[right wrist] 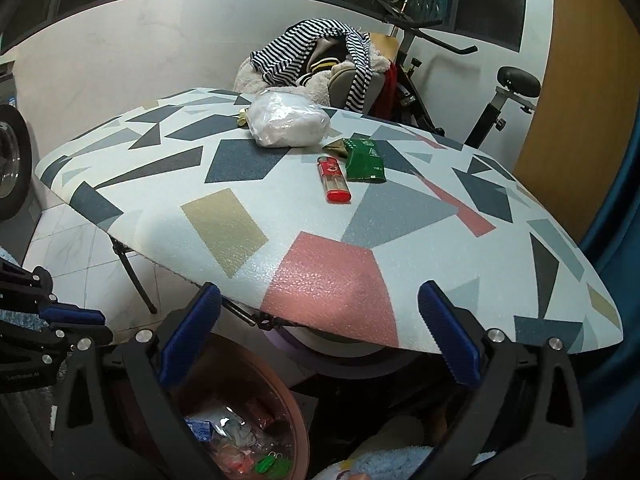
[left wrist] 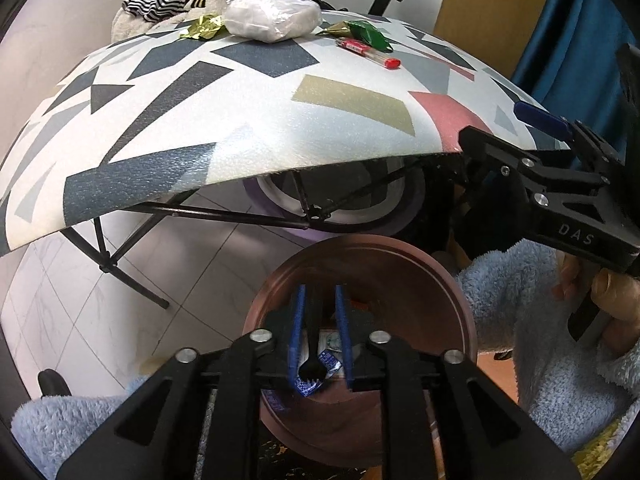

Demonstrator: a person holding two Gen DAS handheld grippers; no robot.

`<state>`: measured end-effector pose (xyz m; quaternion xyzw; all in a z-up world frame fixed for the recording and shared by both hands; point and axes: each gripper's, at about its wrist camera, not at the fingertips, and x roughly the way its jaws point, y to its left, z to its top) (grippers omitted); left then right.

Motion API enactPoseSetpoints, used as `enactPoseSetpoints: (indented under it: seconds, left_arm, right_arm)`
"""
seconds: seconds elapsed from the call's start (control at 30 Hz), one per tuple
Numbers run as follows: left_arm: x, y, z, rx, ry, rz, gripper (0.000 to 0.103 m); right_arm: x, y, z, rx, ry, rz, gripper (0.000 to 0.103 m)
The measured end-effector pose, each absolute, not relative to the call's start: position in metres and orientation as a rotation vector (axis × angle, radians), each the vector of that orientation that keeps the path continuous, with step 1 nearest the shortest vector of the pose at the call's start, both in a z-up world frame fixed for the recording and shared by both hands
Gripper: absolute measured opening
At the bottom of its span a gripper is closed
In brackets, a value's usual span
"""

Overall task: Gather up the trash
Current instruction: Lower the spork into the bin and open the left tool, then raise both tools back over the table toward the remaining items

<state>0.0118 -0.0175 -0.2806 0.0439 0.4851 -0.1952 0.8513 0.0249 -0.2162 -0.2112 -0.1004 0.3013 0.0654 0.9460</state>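
Note:
My left gripper [left wrist: 320,334] hangs over the brown round bin [left wrist: 464,304], its jaws a narrow gap apart with a black plastic fork [left wrist: 310,364] between them; a blue wrapper [left wrist: 324,368] lies below in the bin. My right gripper [right wrist: 316,328] is open and empty at the table's near edge, above the bin [right wrist: 298,420] holding several wrappers. On the patterned table [right wrist: 224,224] lie a red lighter [right wrist: 334,180], a green packet [right wrist: 364,158], a white plastic bag [right wrist: 286,124] and a gold wrapper [left wrist: 202,28].
A chair piled with striped clothes [right wrist: 316,60] and an exercise bike [right wrist: 504,92] stand behind the table. A purple-rimmed tub [left wrist: 340,200] sits under the table. Black table legs [left wrist: 132,280] stand on the tiled floor. A blue curtain [left wrist: 580,40] hangs at right.

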Motion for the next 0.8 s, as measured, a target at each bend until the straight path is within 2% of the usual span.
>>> enactPoseSetpoints:
  seconds: [0.13, 0.2, 0.27, 0.3, 0.43, 0.8]
  left_arm:
    - [0.013, -0.012, -0.277, 0.075, 1.005, -0.387, 0.035]
    - [0.013, -0.009, -0.275, 0.061, 0.989, -0.376, 0.047]
    - [0.014, -0.006, -0.273, 0.047, 0.976, -0.367, 0.068]
    - [0.014, -0.004, -0.271, 0.039, 0.968, -0.363, 0.072]
    - [0.015, 0.0, -0.268, 0.017, 0.952, -0.347, 0.097]
    - [0.013, 0.011, -0.259, -0.009, 0.879, -0.289, 0.097]
  right_arm:
    - [0.025, -0.218, -0.212, -0.194, 0.611, 0.126, 0.097]
    - [0.024, -0.219, -0.212, -0.188, 0.61, 0.126, 0.097]
    - [0.025, -0.22, -0.212, -0.182, 0.61, 0.126, 0.097]
    - [0.025, -0.221, -0.213, -0.178, 0.611, 0.125, 0.097]
    - [0.025, -0.223, -0.214, -0.16, 0.618, 0.135, 0.097]
    - [0.029, -0.229, -0.219, -0.103, 0.628, 0.149, 0.097]
